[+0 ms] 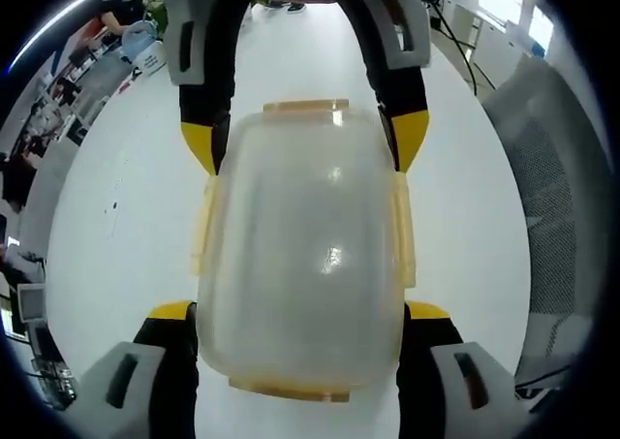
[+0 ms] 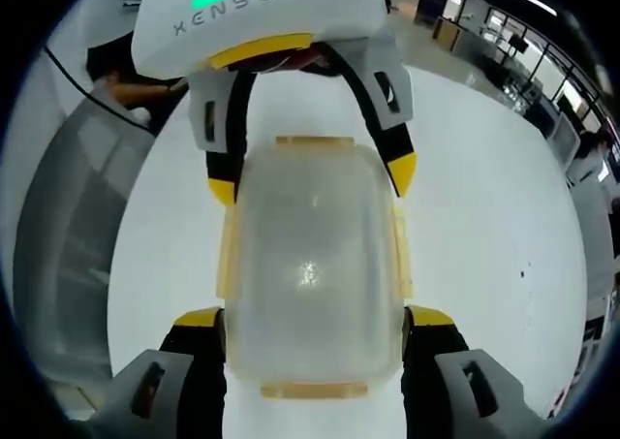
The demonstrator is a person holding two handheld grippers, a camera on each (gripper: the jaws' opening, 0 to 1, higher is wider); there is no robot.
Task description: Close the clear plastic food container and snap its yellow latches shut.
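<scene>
A clear plastic food container point(image 1: 300, 226) lies lid-on on the white table, with pale yellow latches along its long sides point(image 1: 403, 231) and at both ends point(image 1: 305, 106). My left gripper point(image 1: 300, 311) straddles its near end in the left gripper view, yellow-tipped fingers point(image 1: 176, 313) against both side walls. My right gripper point(image 1: 305, 139) comes in from the opposite end and clasps the far end the same way. In the right gripper view the container point(image 2: 310, 265) sits between my right gripper point(image 2: 315, 316) at the bottom and the left gripper point(image 2: 312, 179) at the top.
The white table point(image 1: 116, 216) spreads around the container. A grey mesh chair back point(image 1: 557, 197) stands beside the table, also seen as the mesh chair point(image 2: 68, 245). Desks and office clutter point(image 1: 126, 42) lie beyond the table's far edge.
</scene>
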